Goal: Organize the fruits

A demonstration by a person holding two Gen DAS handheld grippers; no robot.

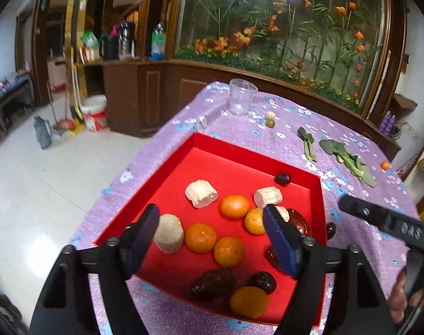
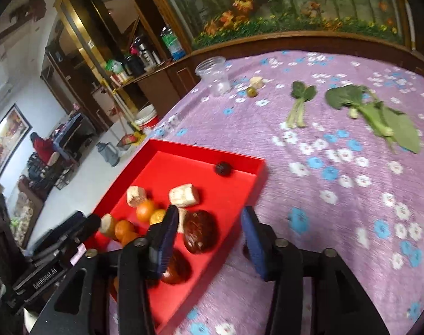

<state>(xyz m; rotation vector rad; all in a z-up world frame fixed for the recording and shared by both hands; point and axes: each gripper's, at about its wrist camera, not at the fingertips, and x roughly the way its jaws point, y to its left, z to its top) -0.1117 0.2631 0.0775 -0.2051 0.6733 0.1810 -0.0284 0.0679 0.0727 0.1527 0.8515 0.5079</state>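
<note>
A red tray (image 1: 212, 167) on the purple flowered cloth holds several oranges (image 1: 234, 206), beige chunky pieces (image 1: 201, 194), dark wrinkled fruits (image 1: 213, 283) and shiny brown fruits (image 1: 297, 220). My left gripper (image 1: 212, 212) hangs open over the tray's middle, with nothing pressed between its blue pads. The right gripper (image 2: 209, 210) is open too, straddling the right wall of the tray (image 2: 184, 167), next to a brown fruit (image 2: 200, 231). One dark fruit (image 2: 223, 169) lies alone by the far wall. A small orange (image 1: 385, 164) sits at the cloth's far right.
A clear plastic cup (image 1: 242, 96) stands at the far table corner, with a green olive-like fruit (image 1: 270, 122) and a pale piece (image 1: 270, 115) near it. Leafy greens (image 1: 348, 159) lie to the right. A dark fruit (image 1: 330, 229) rests outside the tray. The table drops off on the left.
</note>
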